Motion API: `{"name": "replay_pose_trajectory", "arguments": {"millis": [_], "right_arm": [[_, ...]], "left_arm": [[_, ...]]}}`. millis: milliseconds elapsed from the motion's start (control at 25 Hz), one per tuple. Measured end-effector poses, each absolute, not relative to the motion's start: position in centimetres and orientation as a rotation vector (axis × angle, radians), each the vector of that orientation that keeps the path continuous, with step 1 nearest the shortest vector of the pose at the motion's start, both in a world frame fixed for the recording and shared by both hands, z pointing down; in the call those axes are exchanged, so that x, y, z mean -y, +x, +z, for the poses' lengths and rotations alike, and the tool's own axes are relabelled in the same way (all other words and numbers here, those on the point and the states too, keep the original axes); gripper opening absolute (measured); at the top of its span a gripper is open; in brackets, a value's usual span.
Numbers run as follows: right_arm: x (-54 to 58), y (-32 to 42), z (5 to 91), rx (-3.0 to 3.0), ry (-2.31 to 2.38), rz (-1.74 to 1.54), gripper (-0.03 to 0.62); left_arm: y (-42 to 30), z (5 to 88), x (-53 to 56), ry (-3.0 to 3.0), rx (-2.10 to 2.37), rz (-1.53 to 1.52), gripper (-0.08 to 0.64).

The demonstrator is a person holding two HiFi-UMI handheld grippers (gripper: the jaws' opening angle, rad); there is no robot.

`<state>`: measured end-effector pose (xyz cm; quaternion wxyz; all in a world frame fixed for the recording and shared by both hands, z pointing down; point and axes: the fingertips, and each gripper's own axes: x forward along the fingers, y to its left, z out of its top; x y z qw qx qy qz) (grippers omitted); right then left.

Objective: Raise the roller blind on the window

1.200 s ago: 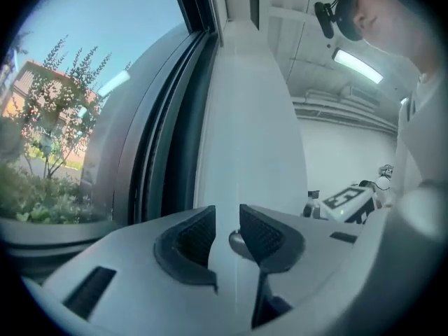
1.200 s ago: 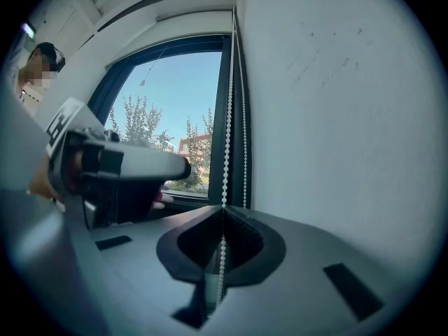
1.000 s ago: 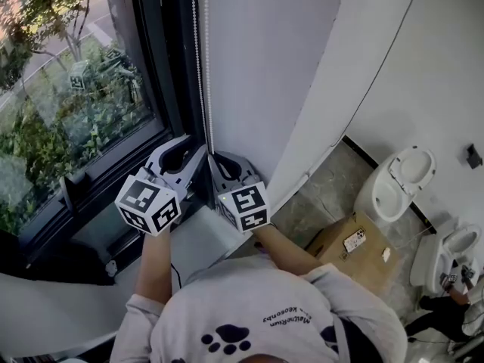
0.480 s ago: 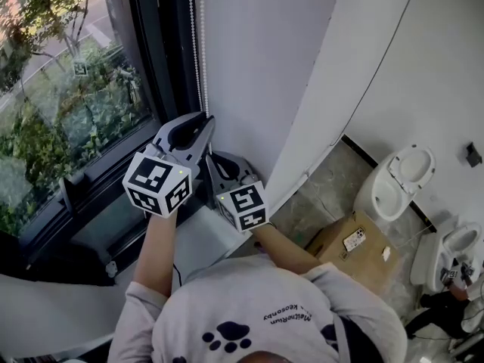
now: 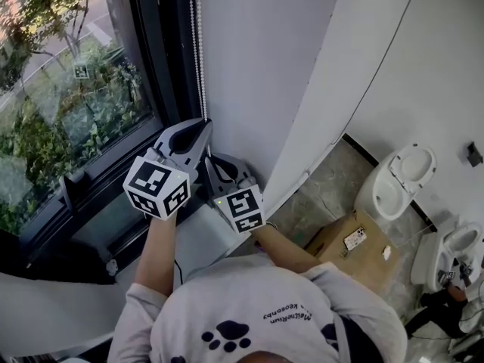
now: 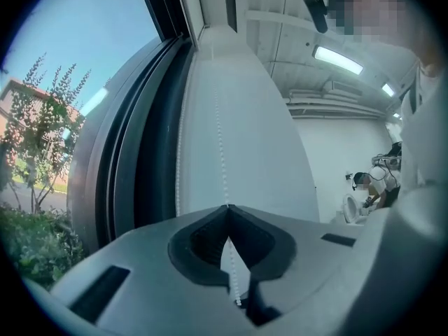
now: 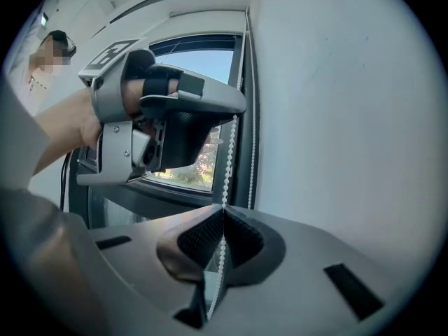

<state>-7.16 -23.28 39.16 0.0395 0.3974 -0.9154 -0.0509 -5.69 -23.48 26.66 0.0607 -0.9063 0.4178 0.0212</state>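
A white bead chain (image 5: 198, 51) hangs in two strands along the dark window frame (image 5: 162, 66), beside a white surface (image 5: 257, 51). My left gripper (image 5: 204, 123) is the upper one. Its jaws have just been closing and are now shut on one strand of the bead chain (image 6: 219, 138), which runs between the left gripper (image 6: 226, 207) pads. Just below it, my right gripper (image 5: 209, 159) is shut on the same bead chain (image 7: 229, 159), and the strand passes down through the right gripper (image 7: 224, 207). From there the left gripper (image 7: 168, 117) shows above, pointing at the chain.
Trees and grass show through the window glass (image 5: 68, 89). A white sill (image 5: 200, 240) lies under the grippers. On the floor to the right sit a cardboard box (image 5: 355, 244) and white toilet bowls (image 5: 397, 184). A person crouches at the far lower right.
My left gripper has moved up along the chain and its jaws, open a second ago, have shut on it. The right gripper has stayed shut on the chain in place.
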Motion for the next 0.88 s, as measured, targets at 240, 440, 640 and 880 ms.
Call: {"name": "replay_pose_trajectory", "arguments": {"millis": [240,440,640,880], "right_arm": [[23.4,-7.1,42.6,2.777,1.186,-0.046,0.011],[23.4,-7.3,44.4,2.753,1.163,-0.016,0.011],[23.3,-7.2,46.5,2.717,1.145,0.01,0.011],[23.3,-7.0,49.4,2.665,1.115,0.07,0.011]], "left_arm": [[-5.9,30.1,23.6,-2.789,-1.294,0.052,0.008],[-5.8,31.9,23.7,-2.809,-1.31,0.04,0.008],[-5.8,34.1,23.8,-2.843,-1.33,0.025,0.008],[-5.7,37.0,23.8,-2.871,-1.362,-0.02,0.008]]}}
